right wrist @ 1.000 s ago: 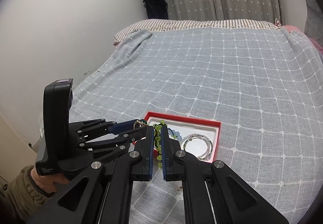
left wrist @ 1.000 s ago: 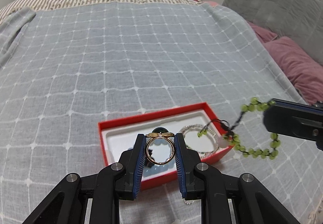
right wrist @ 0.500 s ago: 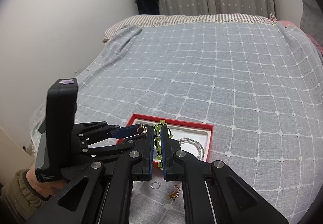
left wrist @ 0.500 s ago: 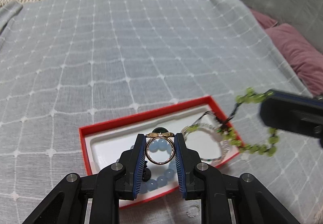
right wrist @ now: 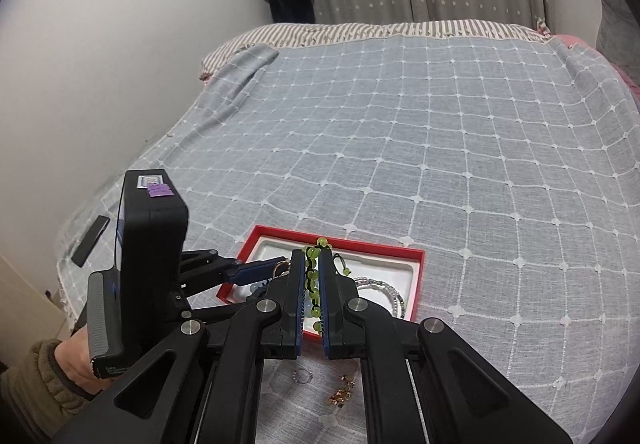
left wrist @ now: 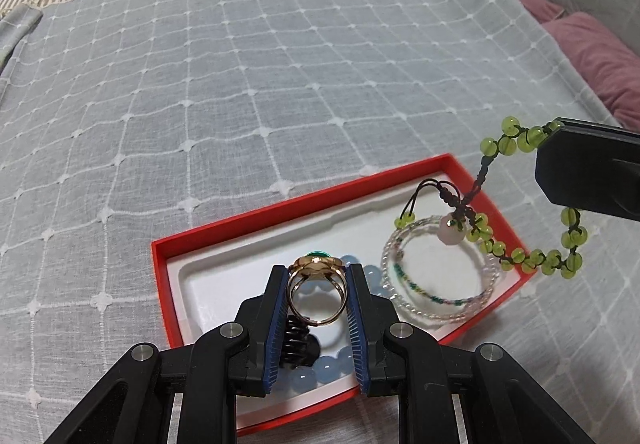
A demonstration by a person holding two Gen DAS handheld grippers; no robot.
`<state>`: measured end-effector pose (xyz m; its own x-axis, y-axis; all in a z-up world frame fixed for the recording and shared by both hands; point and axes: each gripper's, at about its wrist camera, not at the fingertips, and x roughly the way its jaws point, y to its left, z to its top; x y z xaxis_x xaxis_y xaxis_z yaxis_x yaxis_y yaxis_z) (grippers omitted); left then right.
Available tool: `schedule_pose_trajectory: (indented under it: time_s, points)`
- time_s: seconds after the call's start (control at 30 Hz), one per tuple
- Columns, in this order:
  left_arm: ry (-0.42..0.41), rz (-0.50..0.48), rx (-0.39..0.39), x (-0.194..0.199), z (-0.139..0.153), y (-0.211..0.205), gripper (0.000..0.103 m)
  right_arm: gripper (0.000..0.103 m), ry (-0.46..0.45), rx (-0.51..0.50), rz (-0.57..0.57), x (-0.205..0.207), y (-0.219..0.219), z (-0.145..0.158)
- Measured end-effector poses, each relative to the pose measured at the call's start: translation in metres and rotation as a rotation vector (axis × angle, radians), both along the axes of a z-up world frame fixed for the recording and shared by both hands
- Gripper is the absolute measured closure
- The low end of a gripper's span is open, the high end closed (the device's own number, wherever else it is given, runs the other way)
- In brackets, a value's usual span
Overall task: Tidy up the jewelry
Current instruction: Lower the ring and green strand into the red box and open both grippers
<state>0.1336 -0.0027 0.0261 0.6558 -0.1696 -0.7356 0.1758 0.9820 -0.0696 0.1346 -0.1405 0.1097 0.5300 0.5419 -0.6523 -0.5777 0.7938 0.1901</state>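
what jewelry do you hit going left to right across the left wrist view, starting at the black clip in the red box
black hair clip → gold ring held in the left gripper → clear beaded bracelet in the red box → green bead bracelet hanging from the right gripper

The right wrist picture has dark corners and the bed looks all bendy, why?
Right wrist view: a fisheye lens bulges the checked bedspread lines and leaves black edges; the right claw on the green bead bracelet looks sharp. Left wrist view: less bending, no black corners, the gold ring sharp, lighting soft and even.
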Motion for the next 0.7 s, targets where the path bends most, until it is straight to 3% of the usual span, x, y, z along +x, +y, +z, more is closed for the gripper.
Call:
schedule_pose_trajectory:
  time_s: [0.2, 0.43, 0.7]
  points:
    - [-0.003, 0.008, -0.009, 0.0, 0.001, 0.005, 0.08, 0.097, 0.004, -0.015, 0.002, 0.006, 0.006, -0.006]
    - [-0.016, -0.003, -0.024, -0.004, 0.005, 0.005, 0.065, 0.097, -0.004, -0.033, -0.02, 0.011, 0.002, -0.011]
    - [-0.023, 0.039, -0.096, -0.009, 0.016, 0.02, 0.064, 0.096, 0.002, -0.058, -0.035, 0.014, 0.0, -0.02]
